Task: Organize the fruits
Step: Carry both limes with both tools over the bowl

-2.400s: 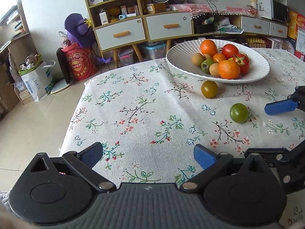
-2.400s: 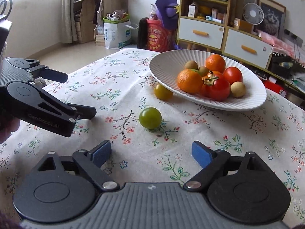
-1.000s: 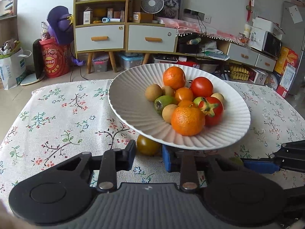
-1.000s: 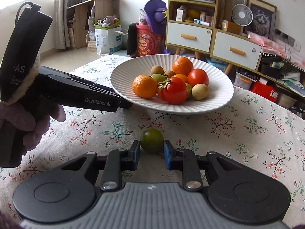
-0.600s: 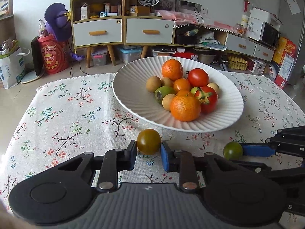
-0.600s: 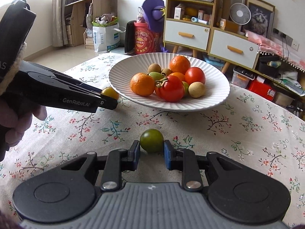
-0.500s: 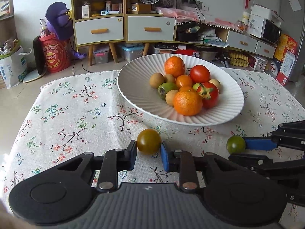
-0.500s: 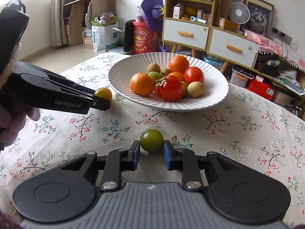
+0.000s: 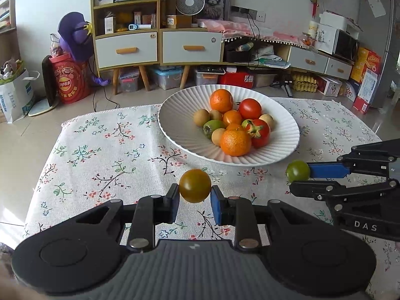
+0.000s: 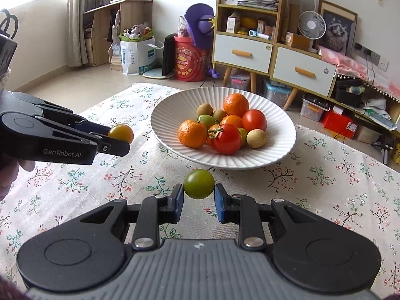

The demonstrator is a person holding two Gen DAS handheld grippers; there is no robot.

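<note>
The left gripper (image 9: 195,200) is clamped on a yellow-brown tomato (image 9: 195,185), its two blue-padded fingers pressing the fruit from either side. From the right wrist view the same tomato (image 10: 121,132) sits at the tip of the left gripper (image 10: 112,140), held up off the floral tablecloth (image 10: 75,175) and just beside the near left rim of the white ribbed bowl (image 10: 170,115).

The right gripper (image 10: 198,200) pinches a green tomato (image 10: 199,184) in the same way, one pad on each side, with the fruit raised above the cloth in front of the bowl. In the left wrist view that green tomato (image 9: 298,171) shows at the end of the right gripper (image 9: 303,178), close to the bowl's near right edge (image 9: 287,150) but not touching it.

The bowl stands on the tablecloth (image 9: 112,150) and already carries a heap of fruit: a large orange (image 9: 235,138) at the front, a second orange (image 9: 221,100) at the back, a red tomato with a green stalk (image 9: 260,133), another red tomato (image 9: 250,108), a green fruit (image 9: 212,127) and several small brown ones such as a kiwi-like fruit (image 9: 201,117). Both held tomatoes are outside the bowl, one to each side of its near rim.

Behind the table stands a wooden cabinet with white drawers (image 9: 157,47) and a small desk fan (image 9: 190,2) on top.
</note>
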